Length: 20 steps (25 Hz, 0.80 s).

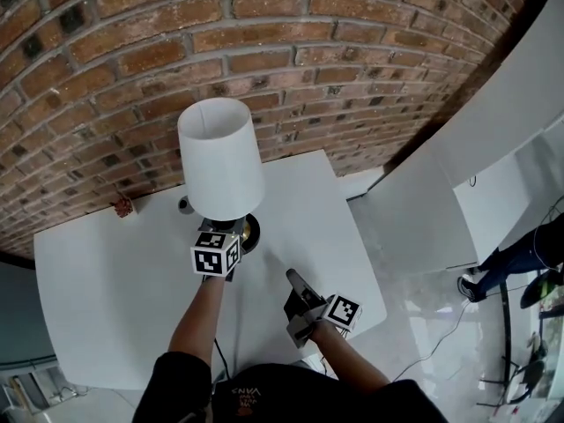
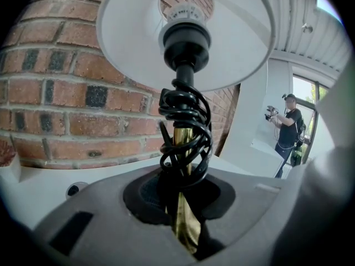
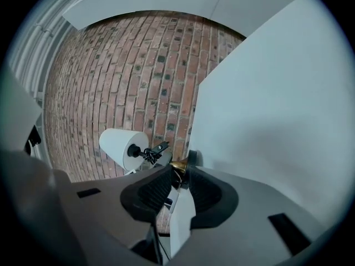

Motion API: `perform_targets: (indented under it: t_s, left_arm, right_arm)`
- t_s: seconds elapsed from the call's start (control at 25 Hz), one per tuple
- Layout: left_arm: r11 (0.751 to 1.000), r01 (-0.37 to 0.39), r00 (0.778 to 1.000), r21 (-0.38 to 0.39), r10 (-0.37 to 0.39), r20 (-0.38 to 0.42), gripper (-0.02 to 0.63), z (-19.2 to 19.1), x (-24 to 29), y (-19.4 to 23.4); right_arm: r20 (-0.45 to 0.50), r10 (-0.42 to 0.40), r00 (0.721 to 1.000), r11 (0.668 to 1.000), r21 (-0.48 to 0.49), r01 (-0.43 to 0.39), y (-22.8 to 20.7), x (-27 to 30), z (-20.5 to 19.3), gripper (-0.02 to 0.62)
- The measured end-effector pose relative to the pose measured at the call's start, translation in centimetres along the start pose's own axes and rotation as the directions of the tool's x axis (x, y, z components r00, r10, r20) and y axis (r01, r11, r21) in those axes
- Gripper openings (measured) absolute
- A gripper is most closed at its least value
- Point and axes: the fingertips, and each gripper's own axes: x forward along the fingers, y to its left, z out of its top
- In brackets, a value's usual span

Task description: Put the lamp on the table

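Head view: left claw (image 1: 227, 233) sits below the lamp (image 1: 220, 152) shade. The base is just ahead of it, over the table (image 1: 106, 298); contact unclear.
Left gripper view: clenched on the brass stem (image 2: 186, 226), with the cord (image 2: 186, 132) coiled above. Hold it upright, lower gently, seat the base flat.
Right gripper view: right claw (image 3: 180, 176) released, empty; lamp well ahead.

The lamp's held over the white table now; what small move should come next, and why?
Probably ease the left gripper down a touch: it clamps the brass stem of the white-shaded lamp, and whether the black round base rests flat on the white table is unclear.
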Motion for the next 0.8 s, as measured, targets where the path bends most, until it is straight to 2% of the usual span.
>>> perform_targets:
  t_s: [0.16,0.36,0.8]
  left_arm:
    - [0.999,-0.028,0.999,0.020,0.027,0.026,0.074,0.1,1.3,0.8]
    - [0.998,-0.050,0.996,0.035,0.047,0.082,0.074,0.7,2.4,1.4]
    - [0.995,-0.056,0.988,0.087,0.043,0.146,0.074,1.5,4.4,2.0]
  right_arm:
    - [-0.012,0.000,1.000,0.999,-0.049,-0.001,-0.1,-0.4,0.5,0.081]
    - [0.006,0.007,1.000,0.998,-0.062,-0.007,-0.5,-0.8,1.5,0.080]
    - [-0.004,-0.016,1.000,0.999,-0.046,0.015,-2.4,-0.8,1.2,0.077]
